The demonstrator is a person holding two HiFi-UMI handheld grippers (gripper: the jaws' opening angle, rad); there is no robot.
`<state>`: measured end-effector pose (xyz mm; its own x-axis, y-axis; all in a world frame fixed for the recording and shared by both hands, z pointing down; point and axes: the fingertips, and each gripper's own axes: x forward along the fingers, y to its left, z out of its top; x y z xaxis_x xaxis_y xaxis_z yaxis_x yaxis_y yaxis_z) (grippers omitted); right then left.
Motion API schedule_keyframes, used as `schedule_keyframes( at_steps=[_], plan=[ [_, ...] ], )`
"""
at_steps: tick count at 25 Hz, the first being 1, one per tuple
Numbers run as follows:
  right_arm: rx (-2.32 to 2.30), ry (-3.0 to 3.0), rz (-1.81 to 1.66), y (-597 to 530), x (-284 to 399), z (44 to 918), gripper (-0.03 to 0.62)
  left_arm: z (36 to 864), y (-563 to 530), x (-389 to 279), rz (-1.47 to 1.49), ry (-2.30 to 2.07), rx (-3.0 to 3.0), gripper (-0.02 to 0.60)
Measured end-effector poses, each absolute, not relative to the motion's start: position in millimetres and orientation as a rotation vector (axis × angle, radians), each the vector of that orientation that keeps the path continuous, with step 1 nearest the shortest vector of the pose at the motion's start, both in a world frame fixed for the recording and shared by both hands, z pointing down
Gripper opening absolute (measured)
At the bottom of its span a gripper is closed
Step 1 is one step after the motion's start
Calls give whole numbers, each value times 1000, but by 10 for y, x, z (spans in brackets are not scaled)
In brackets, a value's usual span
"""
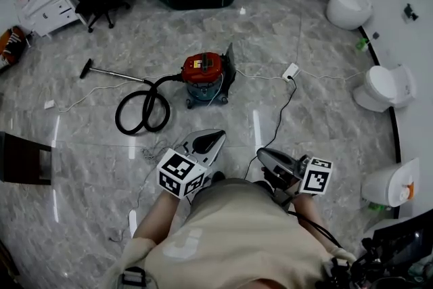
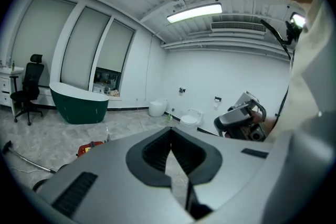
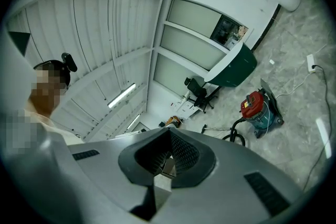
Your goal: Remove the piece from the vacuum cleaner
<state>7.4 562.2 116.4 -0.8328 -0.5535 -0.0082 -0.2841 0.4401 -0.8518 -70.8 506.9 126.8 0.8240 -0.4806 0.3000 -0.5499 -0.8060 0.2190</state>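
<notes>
Red vacuum (image 1: 203, 70) stands on the floor at 12 o'clock from both tongs, well apart, so the coming move looks like a reach straight ahead. Both the left tongs (image 1: 206, 141) and the right tongs (image 1: 270, 158) are closed on nothing; the left pair seems slightly nearer. Its hose (image 1: 164, 80) leaves the drum's 9 o'clock side and coils toward 7. From there the wand (image 1: 115, 73) runs along a 3-to-9 axis, nozzle (image 1: 86, 68) pointing to 9. Which piece is meant I cannot tell; the wand seems likeliest
</notes>
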Motion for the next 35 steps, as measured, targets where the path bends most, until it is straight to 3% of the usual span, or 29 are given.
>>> schedule_keyframes(
  at_steps=[9,16,35],
  plan=[
    [-673,2529,-1377,5386,-323,1187,2,1246,4824,-1112,278,-908,2662,-6],
    [-629,2458,-1422,5148,-116,1218,2,1224,4678,-987,272,-964,2608,-8],
    [-327,2431,-1298,4516,1683,1029,2,1058,4192,1015,416,-880,2688,-4]
  ],
)
